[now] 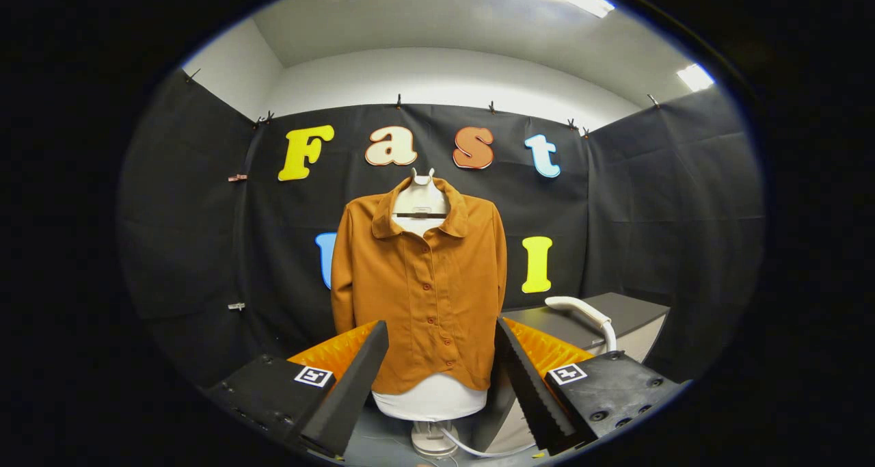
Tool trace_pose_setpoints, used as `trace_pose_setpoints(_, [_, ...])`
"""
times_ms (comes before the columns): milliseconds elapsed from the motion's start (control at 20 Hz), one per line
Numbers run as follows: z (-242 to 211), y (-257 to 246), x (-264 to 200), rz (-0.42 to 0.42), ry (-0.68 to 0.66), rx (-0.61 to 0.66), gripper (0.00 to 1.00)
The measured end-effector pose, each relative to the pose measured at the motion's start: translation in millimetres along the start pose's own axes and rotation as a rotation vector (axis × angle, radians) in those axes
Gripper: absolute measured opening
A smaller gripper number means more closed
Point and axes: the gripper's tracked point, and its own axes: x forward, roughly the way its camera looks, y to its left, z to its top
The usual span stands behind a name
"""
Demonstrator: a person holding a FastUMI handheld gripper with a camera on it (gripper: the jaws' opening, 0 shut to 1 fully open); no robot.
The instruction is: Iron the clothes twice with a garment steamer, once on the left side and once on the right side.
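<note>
Gripper view: the gripper (441, 378) faced a shirt (420, 286) head-on, its jaws spread wide and holding nothing. The shirt, rust-orange, buttoned down the front with a flat collar, hung on a pale dress form (429, 402) that stood beyond the jaws, and in the view its lower half sat in the gap between them. The form's neck showed above the collar and its rounded base below the hem, on a short stand (433, 438). The shirt hung straight and upright, sleeves down at both sides, well apart from the fingers. To the right of the form stood a dark-topped counter (615, 313) with a pale side. On the counter lay the steamer (581, 311), a white curved handle, near the right finger in the view but beyond it. A white hose (478, 451) ran along the floor by the stand. Black cloth walled the booth behind.
</note>
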Motion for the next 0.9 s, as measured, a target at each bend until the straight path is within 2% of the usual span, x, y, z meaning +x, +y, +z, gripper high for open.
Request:
trace_pose_setpoints(450, [-7.5,-27.1,34.4,-0.05,0.017,0.016,0.99])
trace_pose_setpoints(900, [-3.7,-113.4,136.9,0.009,0.01,0.014,0.99])
